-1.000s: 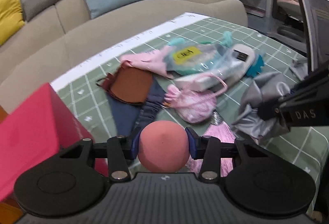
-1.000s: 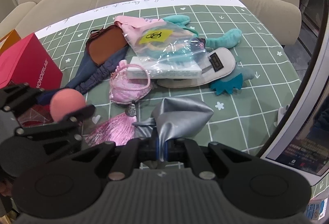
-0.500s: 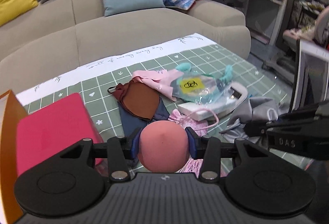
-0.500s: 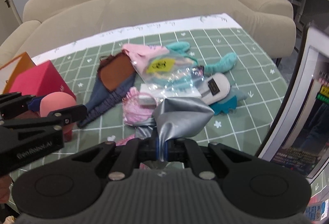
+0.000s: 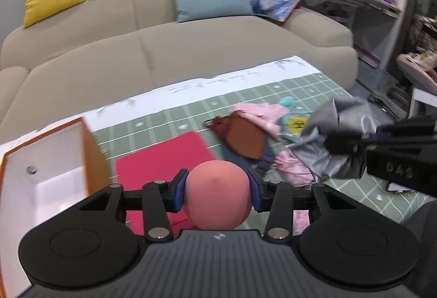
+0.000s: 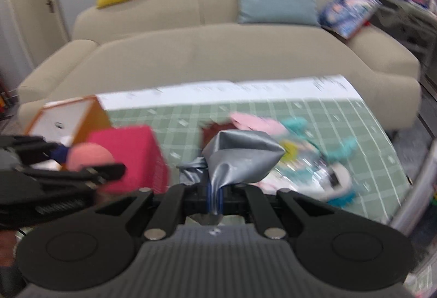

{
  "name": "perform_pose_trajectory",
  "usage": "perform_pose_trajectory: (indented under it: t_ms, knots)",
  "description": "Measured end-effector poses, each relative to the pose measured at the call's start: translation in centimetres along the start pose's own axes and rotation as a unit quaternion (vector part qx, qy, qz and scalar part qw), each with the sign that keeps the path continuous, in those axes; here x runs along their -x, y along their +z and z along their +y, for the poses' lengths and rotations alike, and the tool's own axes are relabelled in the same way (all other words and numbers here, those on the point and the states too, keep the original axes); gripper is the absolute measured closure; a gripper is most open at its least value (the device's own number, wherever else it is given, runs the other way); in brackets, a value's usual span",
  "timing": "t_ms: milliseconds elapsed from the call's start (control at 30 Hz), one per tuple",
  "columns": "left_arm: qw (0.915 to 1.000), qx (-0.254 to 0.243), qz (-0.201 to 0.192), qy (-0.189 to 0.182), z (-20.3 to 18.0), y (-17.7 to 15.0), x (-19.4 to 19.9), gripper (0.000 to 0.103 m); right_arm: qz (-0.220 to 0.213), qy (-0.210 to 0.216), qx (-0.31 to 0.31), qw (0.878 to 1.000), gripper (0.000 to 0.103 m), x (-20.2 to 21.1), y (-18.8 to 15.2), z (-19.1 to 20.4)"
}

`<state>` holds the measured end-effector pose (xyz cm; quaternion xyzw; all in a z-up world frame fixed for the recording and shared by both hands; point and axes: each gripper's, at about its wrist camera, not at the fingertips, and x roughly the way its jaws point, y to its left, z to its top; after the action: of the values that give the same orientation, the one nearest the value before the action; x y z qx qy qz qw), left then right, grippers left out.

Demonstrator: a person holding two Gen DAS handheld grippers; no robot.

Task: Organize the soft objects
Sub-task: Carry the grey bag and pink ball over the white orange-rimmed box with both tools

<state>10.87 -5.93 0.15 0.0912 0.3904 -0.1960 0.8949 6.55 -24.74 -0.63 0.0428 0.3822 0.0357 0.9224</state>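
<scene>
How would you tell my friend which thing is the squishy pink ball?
Find the green checked mat in front of the beige sofa. Near its left end, above the red box, the left tongs squeeze the pink ball. It is the only round, smooth thing; the rest is floppy cloth.

Room light even, diffuse, moderately bright; source not identifiable. Shadows soft throughout. Both views show strong fisheye bending: the sofa (image 5: 174, 52) bows outward, and corners fall to black vignette. Left wrist view: mild motion smear on the green grid mat (image 5: 286, 90) and the items lying on it; foreground sharp. Right wrist view: heavier blur across the whole background, mat lines streaked. Faint sheen on the grey satin cloth (image 6: 240, 153).
</scene>
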Motion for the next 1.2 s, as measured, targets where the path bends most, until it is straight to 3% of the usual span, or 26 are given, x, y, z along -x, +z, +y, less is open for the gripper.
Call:
perform_pose_trajectory:
  t_ms: [200, 333, 467, 600, 700, 800, 900, 1000, 1200]
  knots:
    - [0.9991, 0.036, 0.001, 0.022, 3.8, -0.8, 2.0, 0.052, -0.020, 0.049, 0.041, 0.998, 0.100, -0.2, 3.7, 5.5]
    - [0.9981, 0.055, 0.011, 0.026, 5.7, -1.0, 2.2, 0.051, 0.003, 0.075, 0.051, 0.996, 0.100, -2.6, 5.0, 8.1]
    - [0.9968, 0.072, 0.030, 0.019, 7.0, -0.3, 0.3, 0.052, 0.043, 0.072, 0.067, 0.994, 0.100, -6.0, 5.0, 9.7]
    - [0.9949, 0.078, 0.045, 0.044, 7.7, 0.2, -1.5, 0.052, 0.078, 0.030, 0.096, 0.992, 0.101, -9.2, 4.4, 10.7]
    - [0.9951, 0.089, 0.036, 0.024, 8.7, 0.4, -0.4, 0.052, 0.083, 0.047, 0.075, 0.993, 0.100, -8.9, 4.5, 10.0]
    - [0.9957, 0.087, 0.020, 0.026, 10.5, 0.5, 1.5, 0.052, 0.059, 0.081, 0.069, 0.993, 0.100, -6.9, 6.0, 10.9]
    - [0.9933, 0.097, 0.021, 0.060, 13.1, 0.4, 2.7, 0.052, 0.037, 0.140, 0.092, 0.985, 0.100, -5.5, 8.1, 14.8]
    - [0.9886, 0.119, 0.037, 0.085, 15.9, -0.6, 3.5, 0.052, 0.043, 0.186, 0.111, 0.975, 0.101, -5.5, 9.2, 19.8]
    - [0.9830, 0.132, 0.070, 0.107, 19.5, -3.9, 4.1, 0.052, 0.066, 0.196, 0.157, 0.966, 0.101, -6.0, 7.6, 26.8]
